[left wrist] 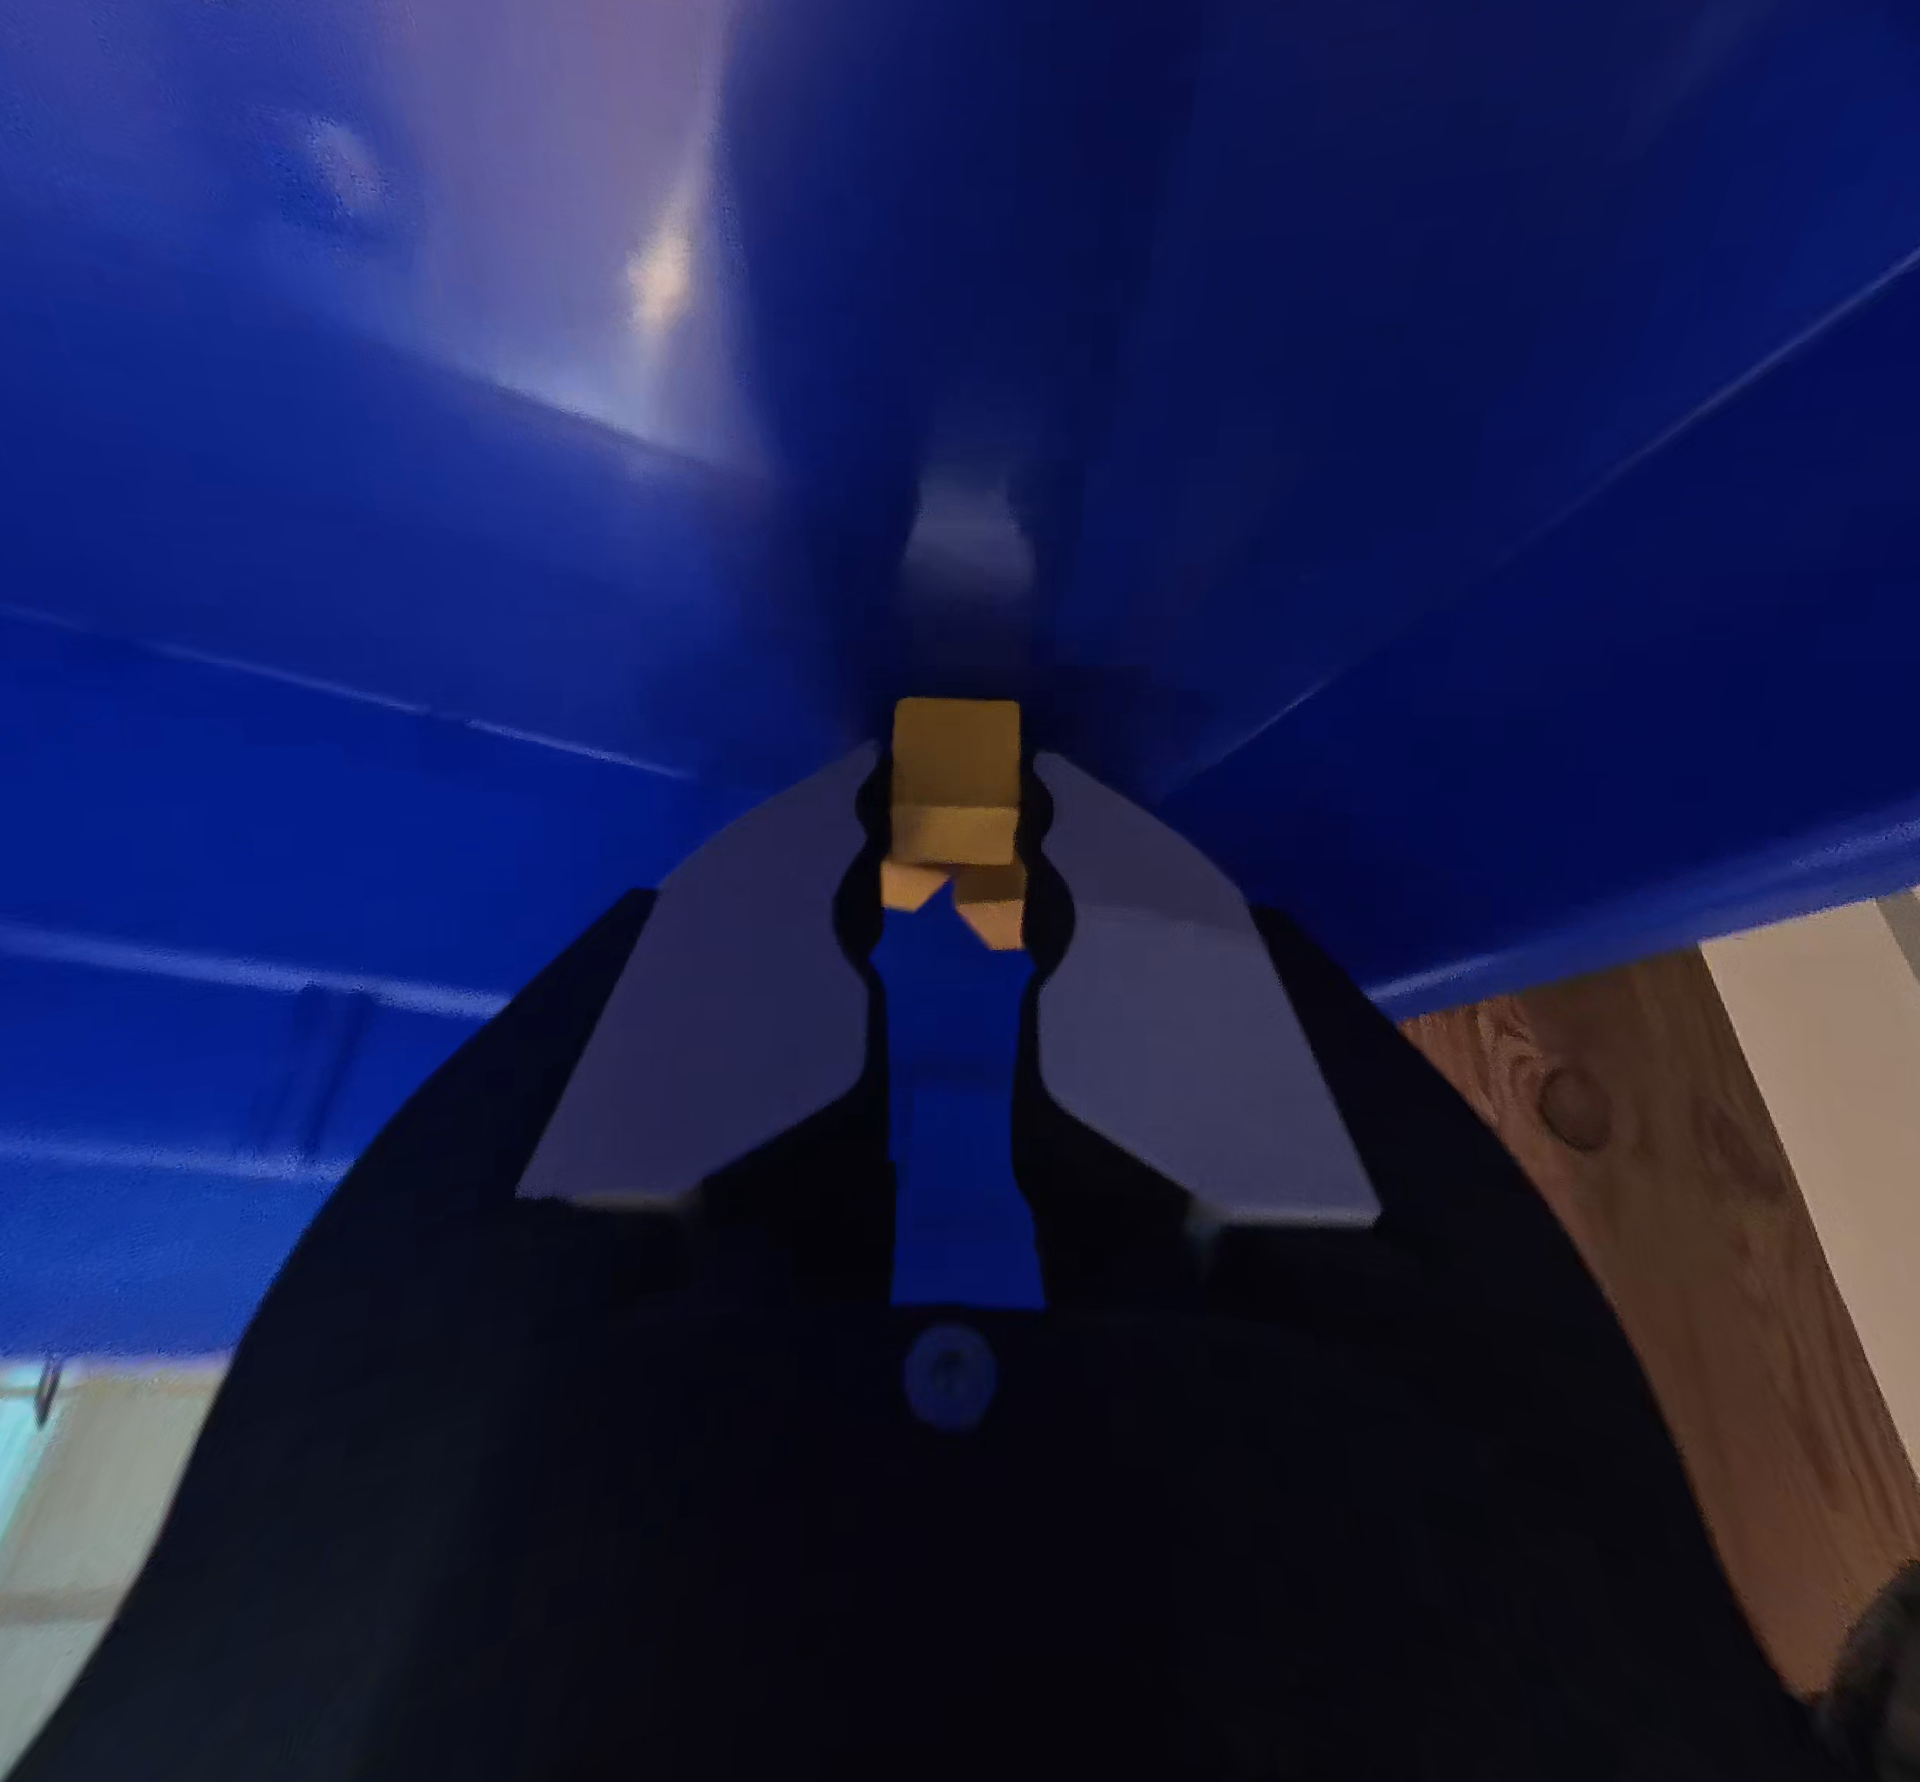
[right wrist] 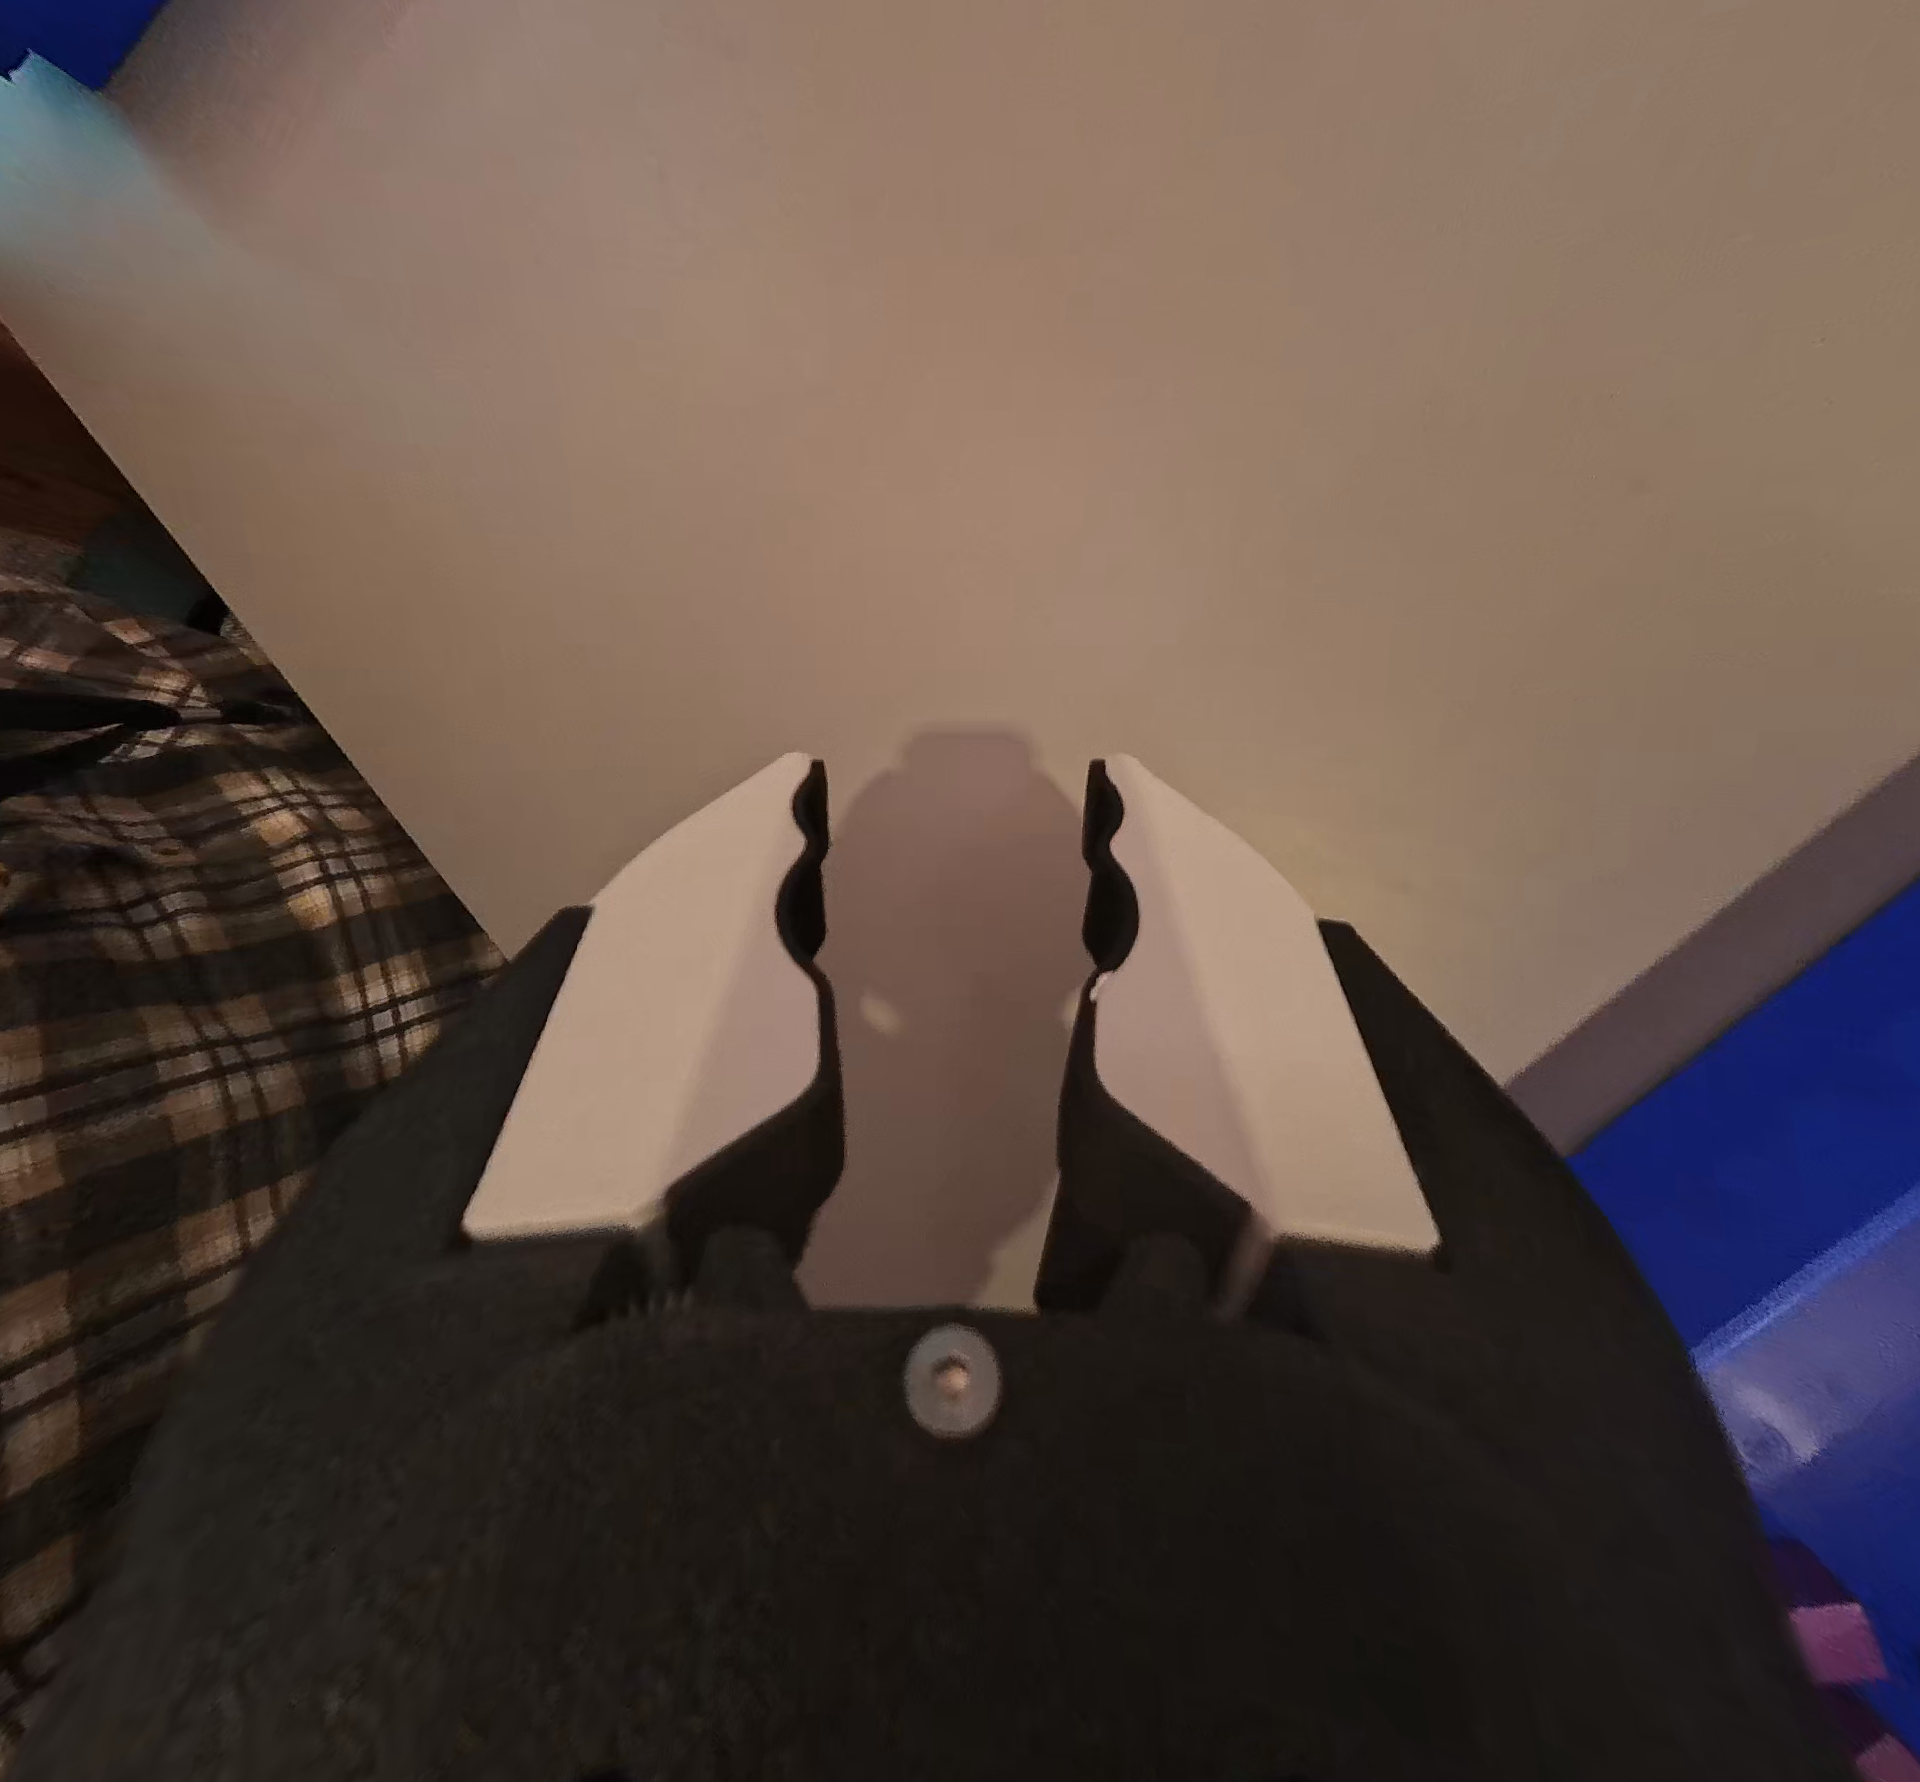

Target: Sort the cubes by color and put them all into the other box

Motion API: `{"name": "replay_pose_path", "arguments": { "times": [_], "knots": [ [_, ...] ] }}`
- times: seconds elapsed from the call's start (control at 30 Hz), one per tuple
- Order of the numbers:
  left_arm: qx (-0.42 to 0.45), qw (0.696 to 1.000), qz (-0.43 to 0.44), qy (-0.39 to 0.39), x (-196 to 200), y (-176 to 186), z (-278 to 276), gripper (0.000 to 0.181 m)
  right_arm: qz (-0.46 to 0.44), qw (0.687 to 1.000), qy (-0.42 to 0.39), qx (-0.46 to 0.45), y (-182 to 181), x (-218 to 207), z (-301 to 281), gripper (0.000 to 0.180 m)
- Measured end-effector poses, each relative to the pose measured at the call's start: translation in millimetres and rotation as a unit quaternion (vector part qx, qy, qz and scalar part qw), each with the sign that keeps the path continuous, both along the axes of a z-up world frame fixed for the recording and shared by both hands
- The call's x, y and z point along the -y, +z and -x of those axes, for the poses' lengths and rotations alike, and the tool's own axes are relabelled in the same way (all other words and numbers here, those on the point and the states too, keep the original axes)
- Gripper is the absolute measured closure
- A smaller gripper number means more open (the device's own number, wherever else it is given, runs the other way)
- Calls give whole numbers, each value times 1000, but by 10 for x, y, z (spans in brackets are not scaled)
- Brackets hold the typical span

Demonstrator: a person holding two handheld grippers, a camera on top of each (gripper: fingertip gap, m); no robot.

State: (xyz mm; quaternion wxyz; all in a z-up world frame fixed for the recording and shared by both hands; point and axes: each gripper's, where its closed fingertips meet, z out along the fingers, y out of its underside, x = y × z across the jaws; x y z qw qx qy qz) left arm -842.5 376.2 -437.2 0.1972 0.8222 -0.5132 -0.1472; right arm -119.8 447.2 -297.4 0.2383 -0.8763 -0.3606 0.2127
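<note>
Deep in a corner of the blue box [left wrist: 416, 797], the left gripper [left wrist: 958, 776] pinches a yellow cube [left wrist: 956, 756]; lower it flat beside its matching cubes before releasing. The right gripper [right wrist: 956, 828] hovers wide, empty, over the worktop [right wrist: 1039, 330]

The yellow cubes [left wrist: 956, 802] sit half hidden between tool fingers; purple cubes [right wrist: 1844, 1628] are cut off.
</note>
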Motion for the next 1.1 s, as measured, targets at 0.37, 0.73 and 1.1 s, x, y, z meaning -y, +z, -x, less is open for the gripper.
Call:
{"name": "replay_pose_path", "arguments": {
  "times": [0.37,0.73,1.1],
  "knots": [
    [365,819,-443,-15,-1200,1726,-1858,159,45,933,2,-358,418,-161,785,133],
    [609,644,-424,-187,-886,1818,-5032,159,199,857,74,-469,558,-95,1952,115],
    [649,609,-401,-216,-770,1813,-5709,159,249,845,87,-466,501,50,1719,158]
  ]
}}
